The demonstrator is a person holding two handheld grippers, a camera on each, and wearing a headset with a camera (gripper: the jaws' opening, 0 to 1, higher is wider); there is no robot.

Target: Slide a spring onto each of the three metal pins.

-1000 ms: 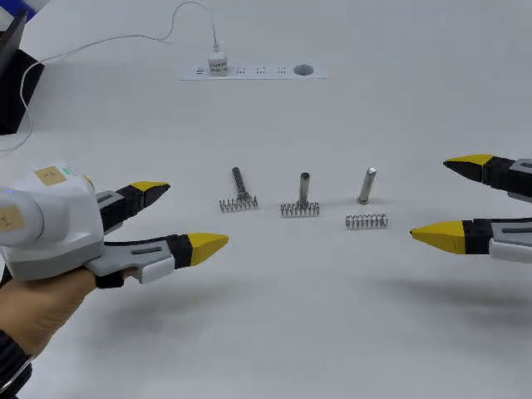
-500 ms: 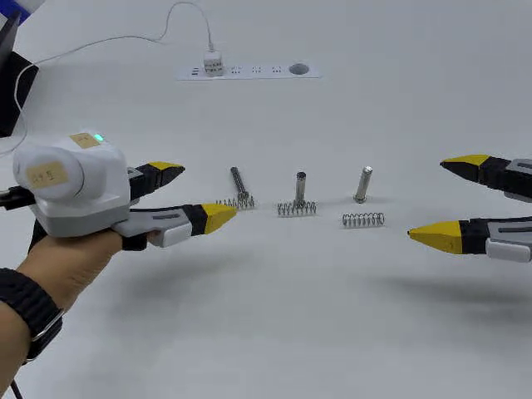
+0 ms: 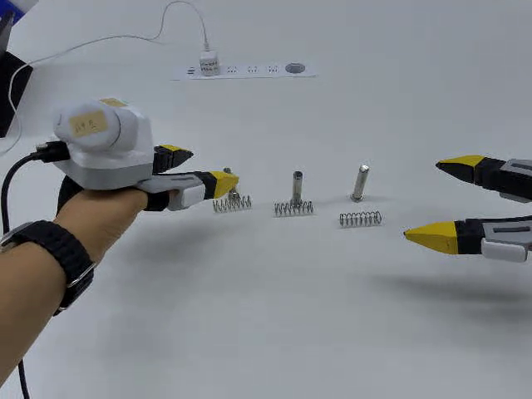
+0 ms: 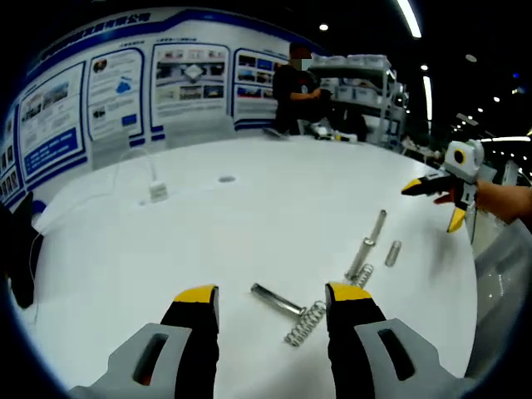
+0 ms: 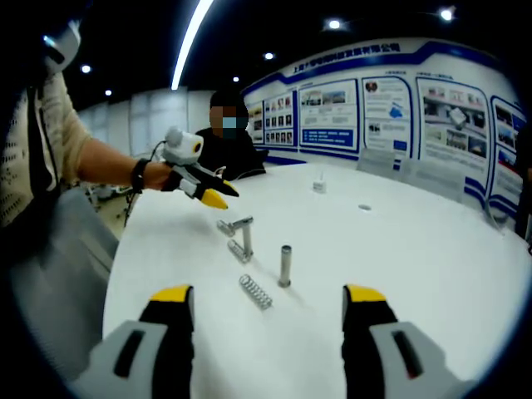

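Note:
Three metal pins stand in a row on the white table, each with a spring lying in front of it. The left pin [image 3: 227, 172] looks tilted and is partly hidden behind my left gripper [image 3: 204, 169], which hovers open just left of it. Its spring [image 3: 232, 204] lies below. In the left gripper view this pin [image 4: 277, 299] and spring [image 4: 306, 322] sit between the open jaws. The middle pin [image 3: 297, 187] has a spring [image 3: 293, 209], and so does the right pin [image 3: 360, 182], whose spring [image 3: 360, 219] lies nearest my right gripper [image 3: 424, 201]. That gripper is open and holds nothing.
A white power strip [image 3: 245, 71] with a plugged charger [image 3: 207, 62] and its cable lies at the back of the table. A dark object [image 3: 10, 83] sits at the far left edge. A person [image 5: 229, 141] sits beyond the table.
My left gripper has moved up and to the right, from the near left to just beside the left pin, now covering part of it. The right gripper has stayed put.

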